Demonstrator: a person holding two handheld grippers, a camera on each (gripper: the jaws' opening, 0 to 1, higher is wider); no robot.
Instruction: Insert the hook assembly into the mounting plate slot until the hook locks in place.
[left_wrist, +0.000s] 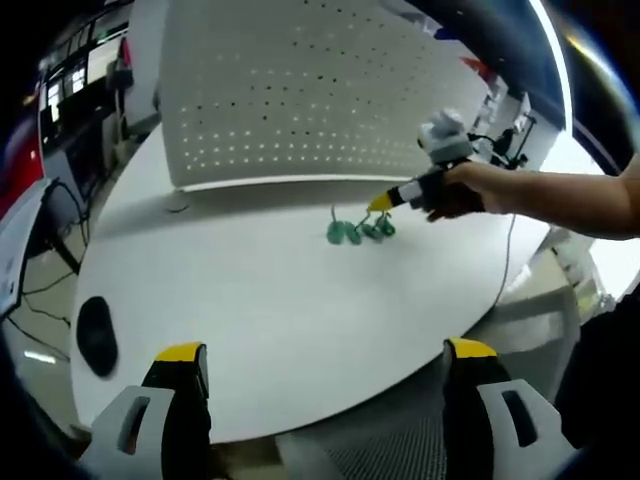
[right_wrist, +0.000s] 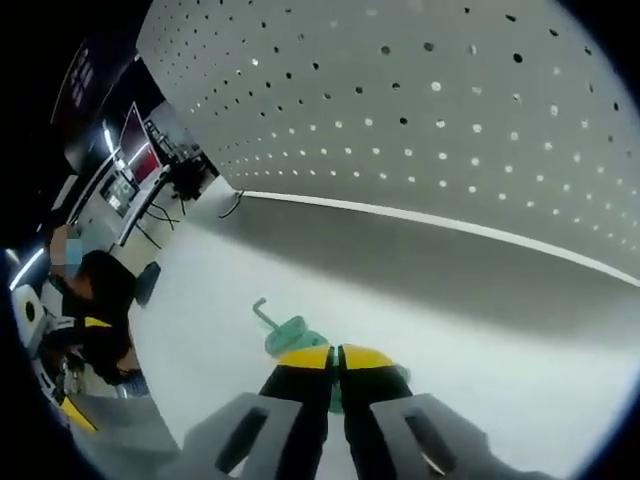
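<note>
Left gripper view: the left tool (left_wrist: 322, 362) has its yellow-tipped black jaws set wide apart, nothing between them, low over the near edge of the round white matte counter (left_wrist: 250, 300). Mid-counter lies a small cluster of green plastic hook assemblies (left_wrist: 358, 231), each a rounded base with a thin bent stem. The right tool (left_wrist: 383, 203), held in a person's hand (left_wrist: 455, 190), reaches down to the cluster from the right; from here I cannot tell whether it touches a hook. Behind the cluster stands the white perforated mounting plate (left_wrist: 300, 90), a flat sheet of regular small holes, upright at the far side of the counter. A black oval object (left_wrist: 97, 335) lies at the left of the counter.

Right gripper view: the right tool (right_wrist: 335, 356) has its jaws closed together, tips just over the hooks (right_wrist: 290, 335); a grip is not confirmed. One stem sticks up to the left.

Judgement: the hooks look light, stiff and smooth, likely to slip or twist. Best hold is across the rounded base, leaving the stem free for the slot. The plate looks rigid.
</note>
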